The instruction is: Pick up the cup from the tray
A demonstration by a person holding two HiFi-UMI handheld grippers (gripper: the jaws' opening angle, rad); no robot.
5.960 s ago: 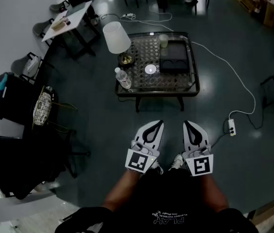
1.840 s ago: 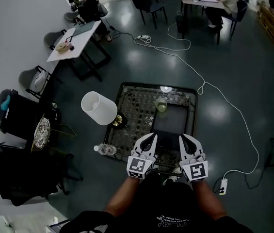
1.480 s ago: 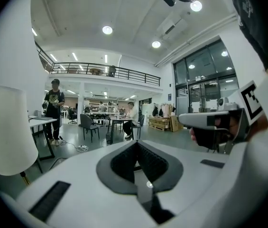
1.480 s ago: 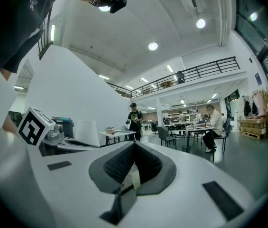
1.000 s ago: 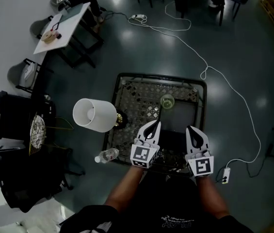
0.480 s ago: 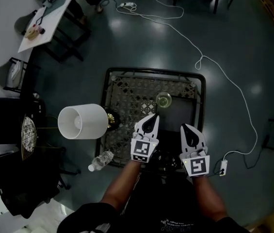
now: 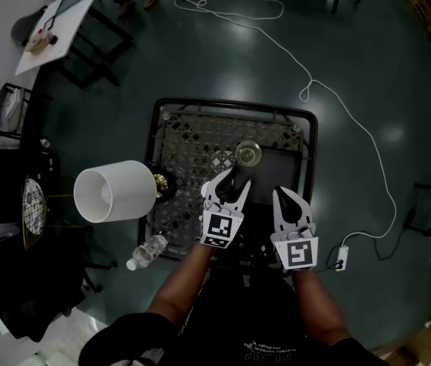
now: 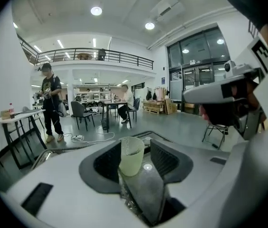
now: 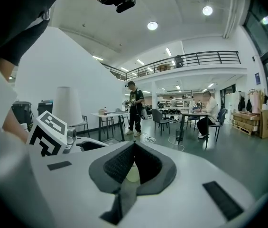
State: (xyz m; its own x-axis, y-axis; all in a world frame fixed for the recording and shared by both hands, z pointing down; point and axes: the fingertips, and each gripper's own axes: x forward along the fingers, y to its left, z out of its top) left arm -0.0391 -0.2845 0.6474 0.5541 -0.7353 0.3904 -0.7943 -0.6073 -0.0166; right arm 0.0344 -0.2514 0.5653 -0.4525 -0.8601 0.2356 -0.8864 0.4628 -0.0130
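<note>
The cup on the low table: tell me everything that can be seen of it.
The cup is a pale yellowish-green, translucent tumbler, plastic by its look, wider at the rim than at the base, with no handle or lid. It stands upright at the far left corner of the dark tray. Its contents cannot be told. The left tool is opening its jaws, and the cup shows in the gap ahead of them, untouched.

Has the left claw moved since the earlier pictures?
Yes. The left claw has moved forward over the table, toward the cup; it is opening, with the cup showing in its gap, not gripped.
</note>
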